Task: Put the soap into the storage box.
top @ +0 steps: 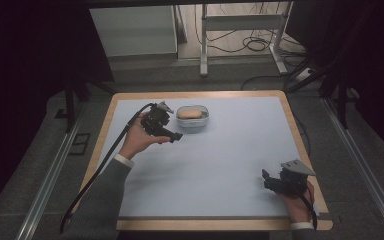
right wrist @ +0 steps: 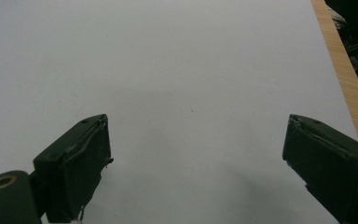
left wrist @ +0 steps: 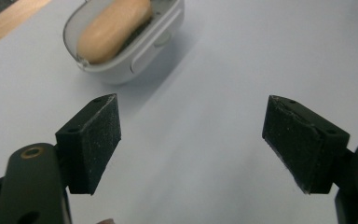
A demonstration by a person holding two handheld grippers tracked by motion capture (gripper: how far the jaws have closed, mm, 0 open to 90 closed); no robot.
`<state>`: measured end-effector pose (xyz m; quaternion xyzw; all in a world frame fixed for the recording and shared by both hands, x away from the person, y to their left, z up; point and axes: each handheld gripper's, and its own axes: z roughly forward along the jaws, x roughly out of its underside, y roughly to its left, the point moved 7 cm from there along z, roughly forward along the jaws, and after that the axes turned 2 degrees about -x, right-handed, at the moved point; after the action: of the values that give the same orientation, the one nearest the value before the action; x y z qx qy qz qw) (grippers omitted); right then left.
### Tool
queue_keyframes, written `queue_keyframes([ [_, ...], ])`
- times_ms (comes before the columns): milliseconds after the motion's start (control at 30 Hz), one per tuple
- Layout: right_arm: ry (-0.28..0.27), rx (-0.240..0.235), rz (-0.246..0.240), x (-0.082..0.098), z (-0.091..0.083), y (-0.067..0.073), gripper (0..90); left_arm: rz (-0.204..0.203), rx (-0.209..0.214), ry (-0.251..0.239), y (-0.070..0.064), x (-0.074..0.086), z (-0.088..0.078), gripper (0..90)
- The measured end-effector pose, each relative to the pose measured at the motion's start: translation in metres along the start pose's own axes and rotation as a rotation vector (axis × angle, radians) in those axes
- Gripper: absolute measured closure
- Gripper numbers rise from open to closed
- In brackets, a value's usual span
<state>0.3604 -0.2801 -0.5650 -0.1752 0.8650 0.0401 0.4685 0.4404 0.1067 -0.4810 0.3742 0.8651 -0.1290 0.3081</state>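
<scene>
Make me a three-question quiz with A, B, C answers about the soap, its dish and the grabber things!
1. Where is the soap?
A. in the white dish
B. on the bare mat
C. between fingers

2. What colour is the soap?
A. green
B. peach-orange
C. blue

3. How is the left gripper?
A. shut on the soap
B. open with nothing in it
C. shut on the dish

Answers: 1 A, the bar lies inside the dish; 2 B, it looks peach-orange in the left gripper view; 3 B, its fingers stand wide apart over bare mat.
</scene>
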Motion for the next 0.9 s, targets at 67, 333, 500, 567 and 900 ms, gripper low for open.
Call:
queue_keyframes([
  [67,0.0,0.0,0.001,0.0,0.0,0.0,7.5,-0.002,0.007,-0.008,-0.003,0.007,-0.003,19.7],
  [333,0.003,0.001,-0.001,0.0,0.0,0.0,7.5,-0.045,0.023,-0.054,-0.013,0.044,-0.009,20.3],
  [500,0.003,0.002,0.0,0.0,0.0,0.0,7.5,-0.067,0.012,-0.048,-0.014,0.068,-0.01,20.2],
  [567,0.003,0.003,-0.001,0.0,0.0,0.0,7.5,-0.083,0.018,-0.056,-0.014,0.077,-0.011,20.0],
  [900,0.005,0.009,-0.004,0.0,0.0,0.0,7.5,-0.142,-0.005,-0.045,-0.018,0.123,-0.011,19.5],
])
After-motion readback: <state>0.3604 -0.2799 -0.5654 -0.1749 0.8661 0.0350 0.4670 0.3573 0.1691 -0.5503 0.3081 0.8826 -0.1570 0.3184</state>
